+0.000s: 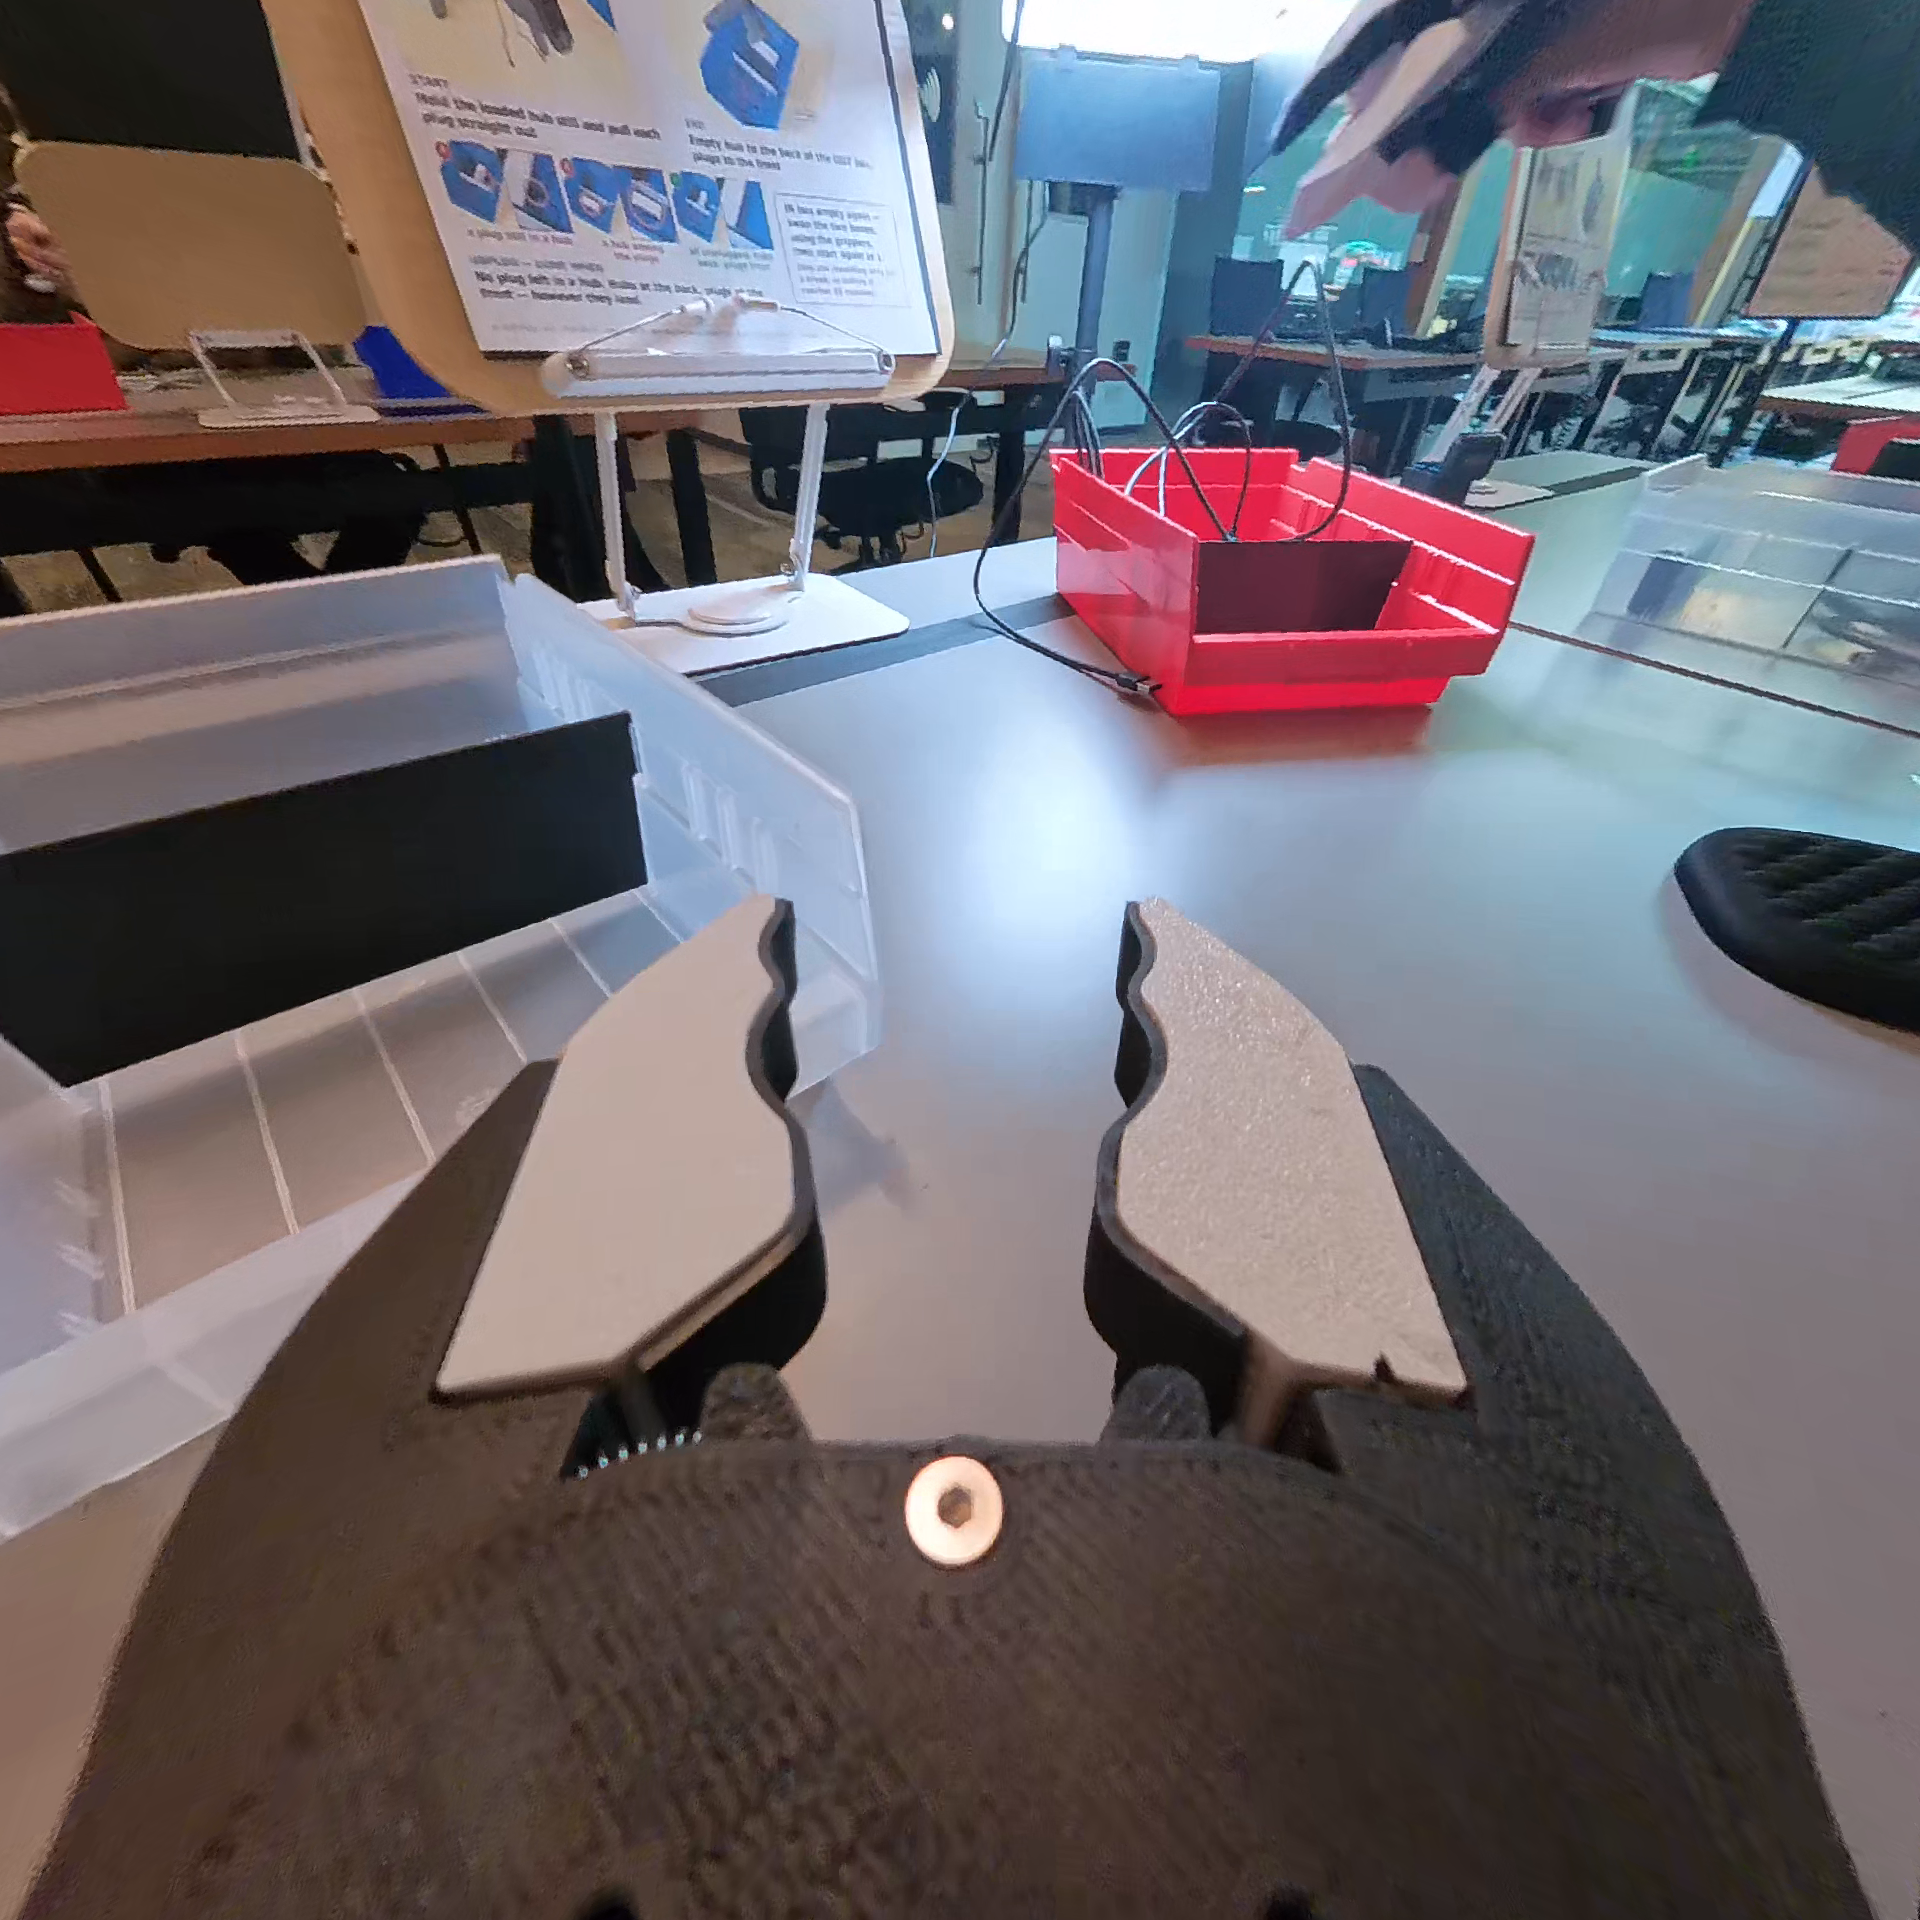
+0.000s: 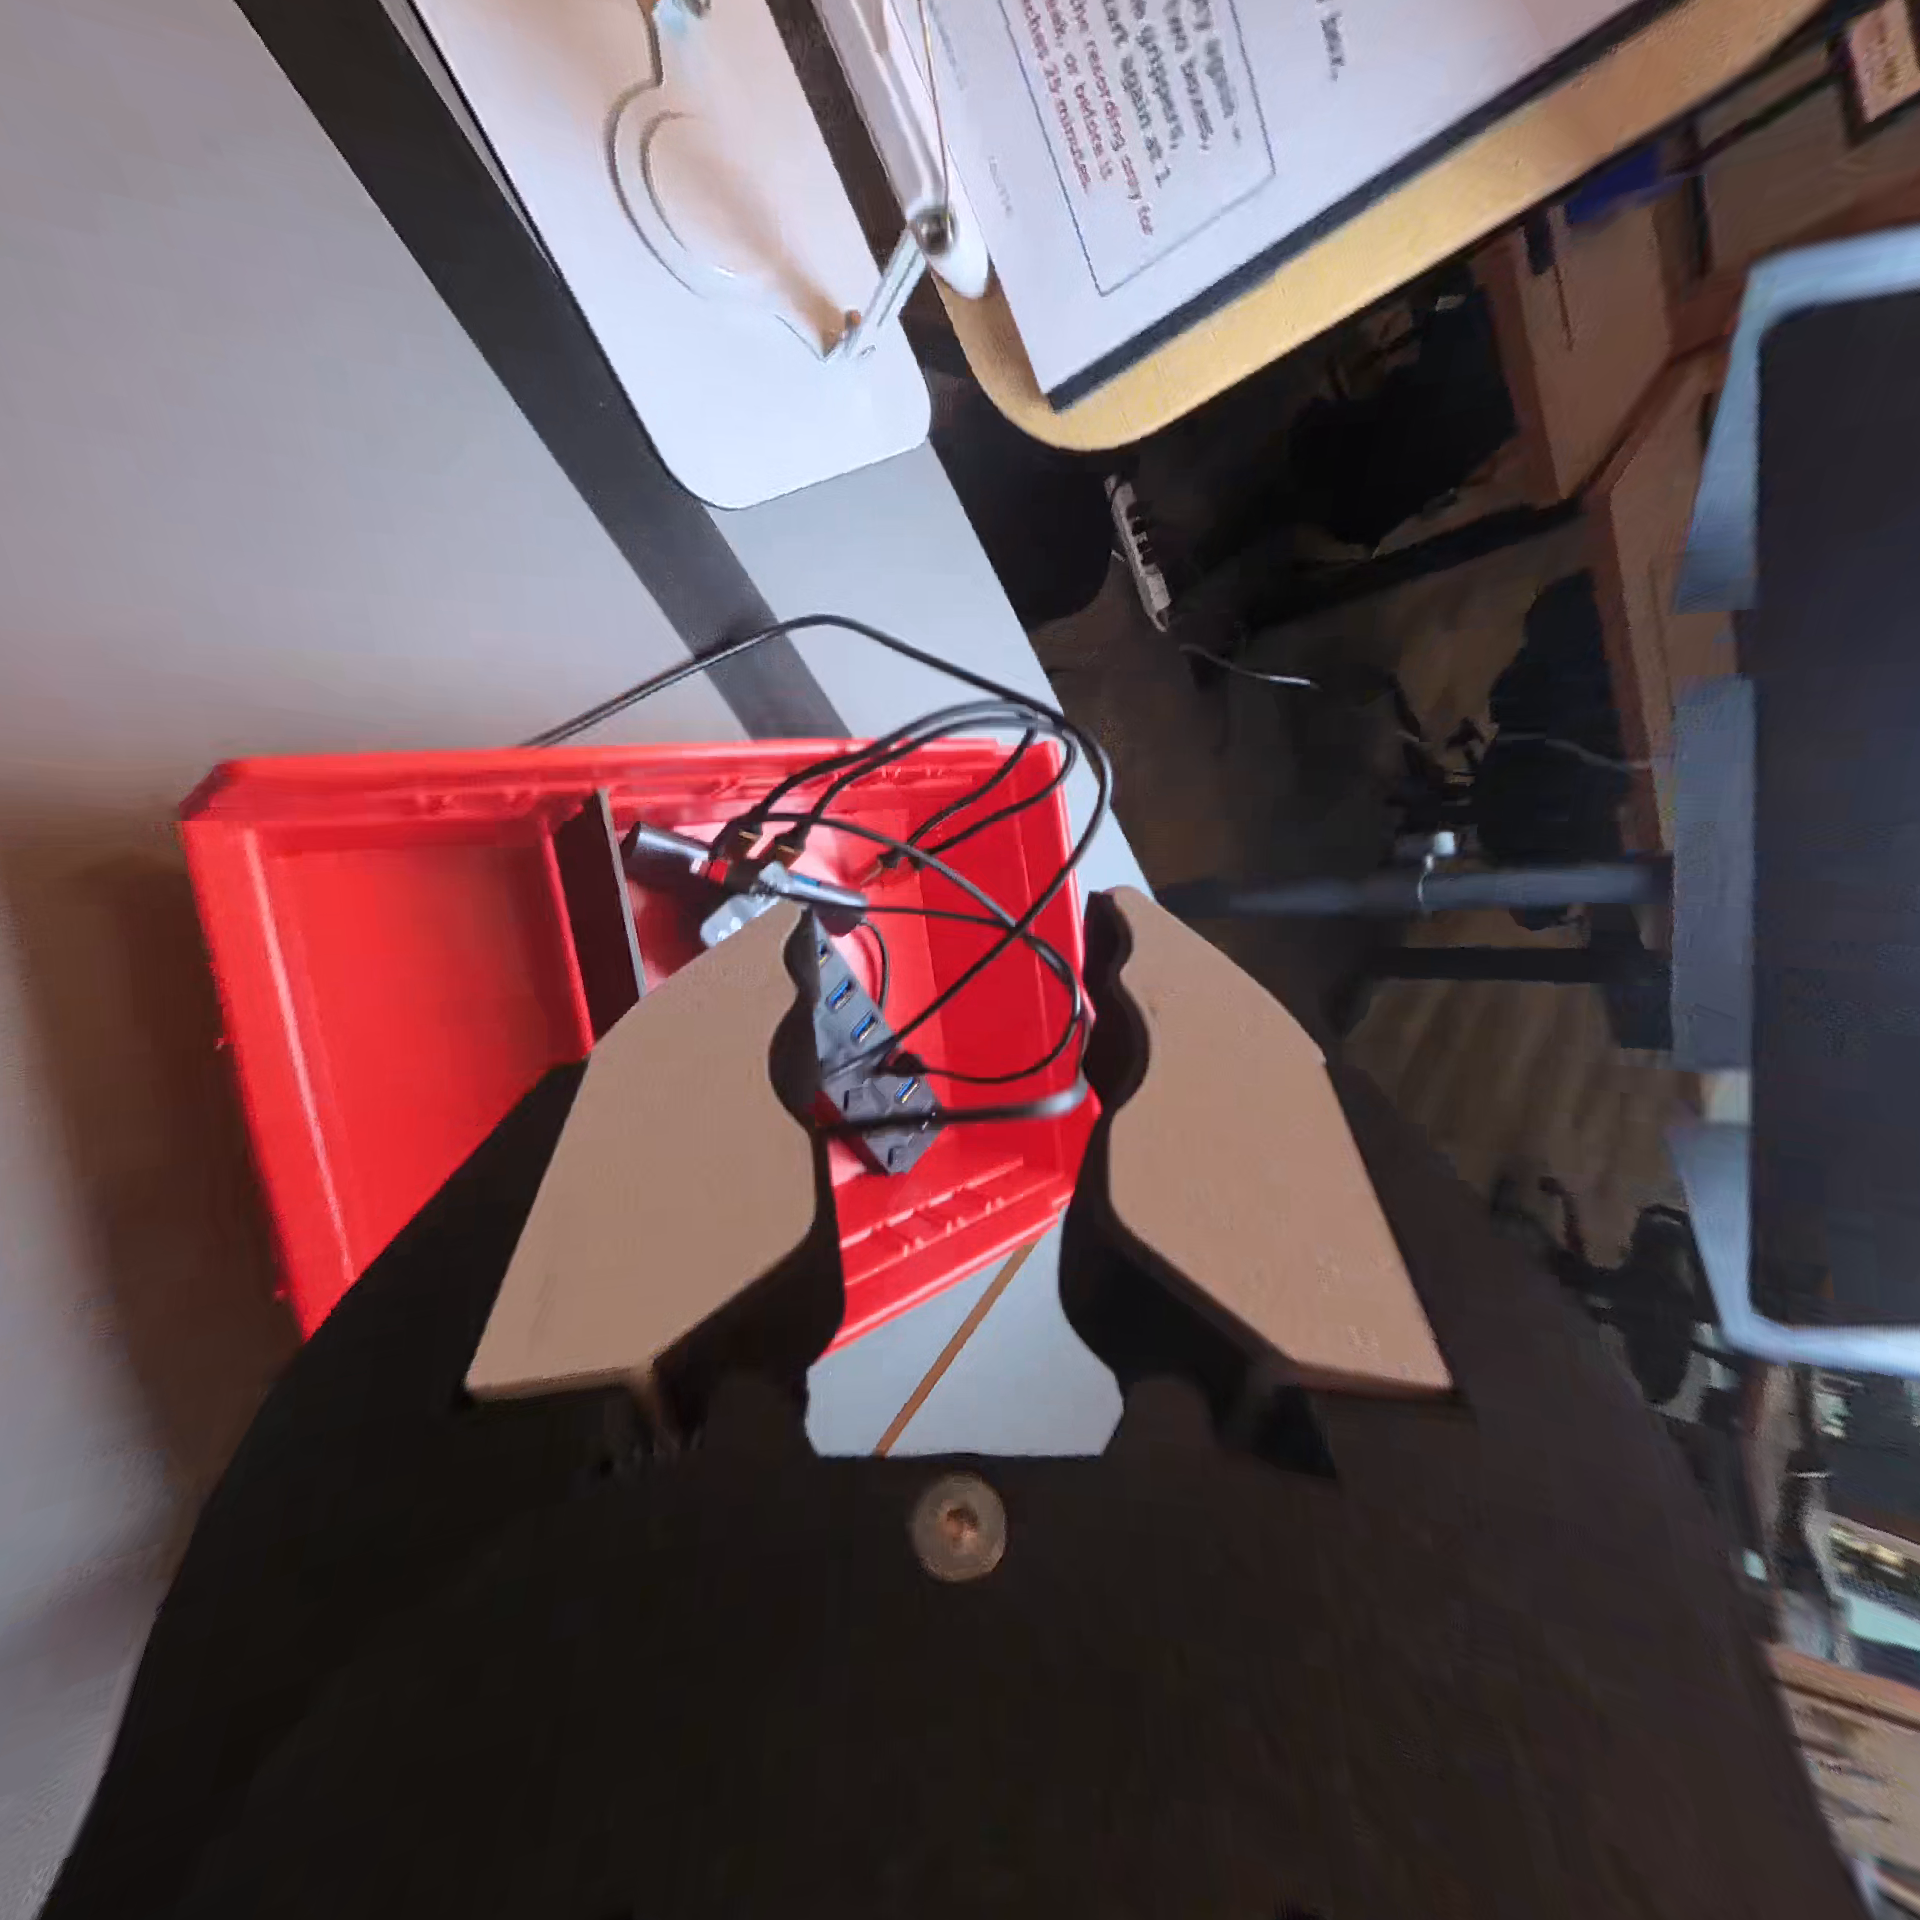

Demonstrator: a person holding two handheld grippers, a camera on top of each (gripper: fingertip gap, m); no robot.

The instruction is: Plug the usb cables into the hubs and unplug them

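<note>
**Over the table, both grippers spread and empty**

Left wrist view: the left gripper (image 1: 956,935) sits low over the grey table (image 1: 1299,987), its fingers wide apart with nothing between them. A clear bin (image 1: 727,790) with a black divider lies just to its left. Well ahead and to the right stands the red bin (image 1: 1288,665), black cables (image 1: 1195,457) looping out over its rim; one cable end rests on the table by its front corner. A paper stand (image 1: 727,613) stands between the two bins, farther back. The right gripper (image 1: 1382,135) shows blurred at the top right.

Right wrist view: the right gripper (image 2: 945,914) hangs above the red bin (image 2: 395,935), fingers wide apart and holding nothing. A dark hub (image 2: 868,1049) with blue ports lies in the bin, seen between the fingers, below them and untouched. Cables (image 2: 997,831) tangle over it.
</note>
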